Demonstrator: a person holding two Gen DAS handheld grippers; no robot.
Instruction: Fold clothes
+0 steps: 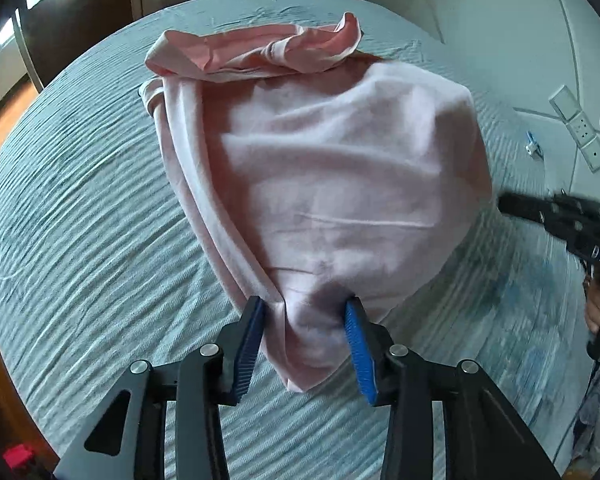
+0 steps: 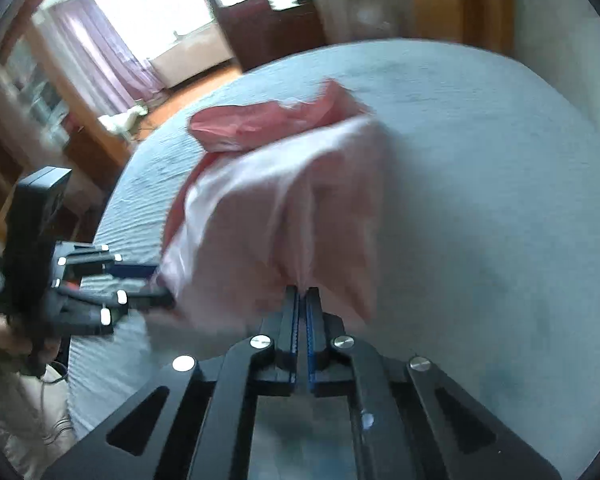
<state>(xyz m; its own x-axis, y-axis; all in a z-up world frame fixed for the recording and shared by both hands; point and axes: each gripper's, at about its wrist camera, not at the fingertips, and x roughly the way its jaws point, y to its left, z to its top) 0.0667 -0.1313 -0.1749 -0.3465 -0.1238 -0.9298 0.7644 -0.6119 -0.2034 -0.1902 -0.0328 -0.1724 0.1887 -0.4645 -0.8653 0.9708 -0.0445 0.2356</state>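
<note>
Left wrist view: the left gripper (image 1: 306, 312) points steeply down over a bed (image 1: 80, 240) spread with a pale blue ribbed cover, its blue-padded fingers (image 1: 358, 344) standing partly apart with a bunched corner of a pink garment (image 1: 332, 184) hanging between them; whether the pads press the cloth or only flank it cannot be told. Beyond the fingers the garment stretches away in a broad, lifted sheet, its pale inner face turned toward the camera, and ends on the bed in a crumpled fold of deeper pink at the far side. To the right of the fingers, level with the garment's edge, the right gripper (image 1: 540, 216) appears blurred, held in a hand (image 1: 598, 312). A white wall with a socket plate (image 1: 580, 128) rises beyond it. Right wrist view: the right gripper (image 2: 303, 292) has its fingers (image 2: 314, 320) closed tight on a pinch of the same garment (image 2: 284, 216), which rises ahead of the tips and falls away toward the far fold. To the left of these fingers the left gripper (image 2: 156, 284) meets the garment's near corner, gripped by a hand (image 2: 8, 334). The picture is smeared.
</note>
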